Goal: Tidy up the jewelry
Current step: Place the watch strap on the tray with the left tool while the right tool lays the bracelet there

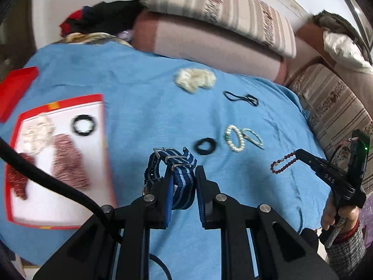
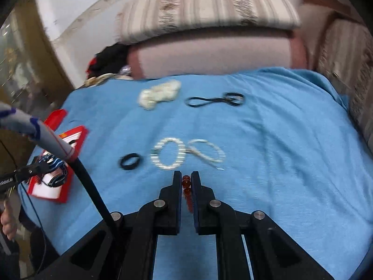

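My left gripper (image 1: 184, 172) is shut on a blue striped watch strap (image 1: 179, 175) and holds it above the blue cloth (image 1: 139, 88), right of the red-rimmed white tray (image 1: 60, 214). The tray holds a black hair tie (image 1: 83, 125) and several scrunchies. My right gripper (image 2: 186, 175) is shut on a dark red bead bracelet (image 2: 186, 186); the bracelet also shows in the left wrist view (image 1: 283, 163), hanging from the right gripper. On the cloth lie a black hair tie (image 2: 129, 161), a pearl bracelet (image 2: 169, 154), a thin white bracelet (image 2: 207, 152), a black cord (image 2: 215, 99) and a cream scrunchie (image 2: 159, 93).
Striped cushions (image 2: 205, 7) and a pink bolster (image 2: 209, 51) line the far edge of the cloth. Dark and red clothing (image 1: 100, 17) lies at the far left. A red lid (image 1: 16, 88) sits beyond the tray. A black cable (image 1: 46, 177) crosses over the tray.
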